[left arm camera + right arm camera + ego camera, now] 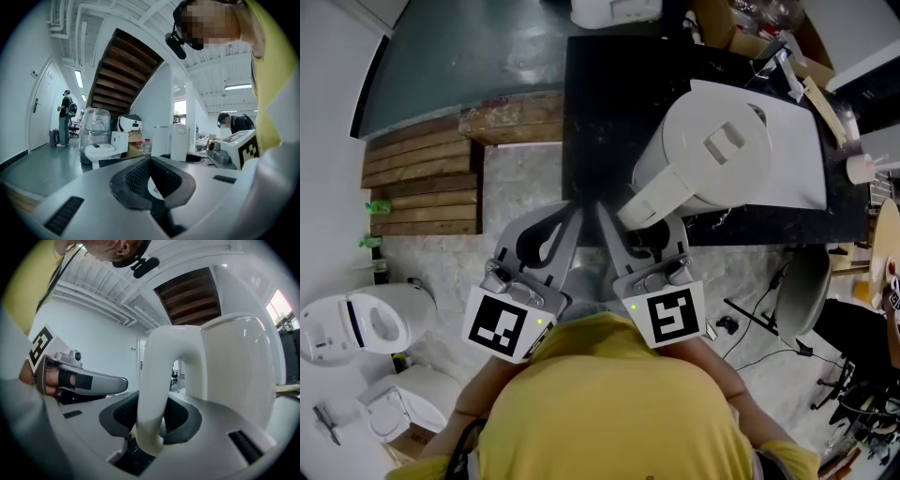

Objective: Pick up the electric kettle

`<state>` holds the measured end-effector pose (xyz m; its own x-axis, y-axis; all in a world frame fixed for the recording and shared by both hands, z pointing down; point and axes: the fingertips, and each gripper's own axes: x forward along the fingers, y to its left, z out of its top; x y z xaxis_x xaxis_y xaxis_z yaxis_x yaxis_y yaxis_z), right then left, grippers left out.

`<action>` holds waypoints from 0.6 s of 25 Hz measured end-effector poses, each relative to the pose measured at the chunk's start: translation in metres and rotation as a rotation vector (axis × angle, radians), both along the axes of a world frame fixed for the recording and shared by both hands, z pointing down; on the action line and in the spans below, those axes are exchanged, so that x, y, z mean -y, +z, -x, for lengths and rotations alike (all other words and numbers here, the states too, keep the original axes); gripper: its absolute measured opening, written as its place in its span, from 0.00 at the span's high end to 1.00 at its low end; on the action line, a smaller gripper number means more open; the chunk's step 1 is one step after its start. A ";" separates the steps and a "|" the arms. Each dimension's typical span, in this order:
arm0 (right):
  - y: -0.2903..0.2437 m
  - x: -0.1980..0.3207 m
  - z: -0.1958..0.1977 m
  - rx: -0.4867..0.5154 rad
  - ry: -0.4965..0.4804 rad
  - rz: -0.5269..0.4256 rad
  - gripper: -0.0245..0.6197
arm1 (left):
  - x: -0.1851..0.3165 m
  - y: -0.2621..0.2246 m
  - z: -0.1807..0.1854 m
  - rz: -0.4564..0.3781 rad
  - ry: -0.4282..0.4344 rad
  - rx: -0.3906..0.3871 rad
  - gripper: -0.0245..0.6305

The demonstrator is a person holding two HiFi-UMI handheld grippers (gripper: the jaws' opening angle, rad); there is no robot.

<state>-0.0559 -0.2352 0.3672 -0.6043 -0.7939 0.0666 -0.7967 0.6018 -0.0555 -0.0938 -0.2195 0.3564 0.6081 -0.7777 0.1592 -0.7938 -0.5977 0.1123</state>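
My right tongs (146,430) clamp the handle (157,380) of the white electric kettle (722,155) at the bench's (600,112) near edge; my left tongs (154,185) are closed, empty.

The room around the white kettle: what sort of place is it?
Probably a workshop or storeroom rather than a home: toilets stand loose on the floor, a cardboard box sits at the black table's far end, and a plastic-wrapped bundle stands nearby.
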 end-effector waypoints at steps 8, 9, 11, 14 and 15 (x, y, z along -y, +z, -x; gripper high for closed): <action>-0.001 -0.003 -0.003 -0.017 0.021 -0.020 0.76 | 0.000 0.001 0.004 0.001 -0.018 0.000 0.95; -0.001 -0.004 -0.004 -0.021 0.025 -0.022 0.76 | -0.001 0.001 0.005 0.005 -0.023 -0.003 0.95; -0.001 -0.008 -0.006 -0.024 0.030 -0.025 0.75 | -0.003 0.001 0.006 0.016 -0.034 -0.015 0.95; -0.002 -0.008 -0.006 -0.030 0.030 -0.030 0.75 | -0.003 0.003 0.011 0.010 -0.031 -0.003 0.95; -0.002 -0.008 -0.005 -0.032 0.030 -0.031 0.75 | -0.003 0.004 0.012 0.009 -0.030 0.000 0.95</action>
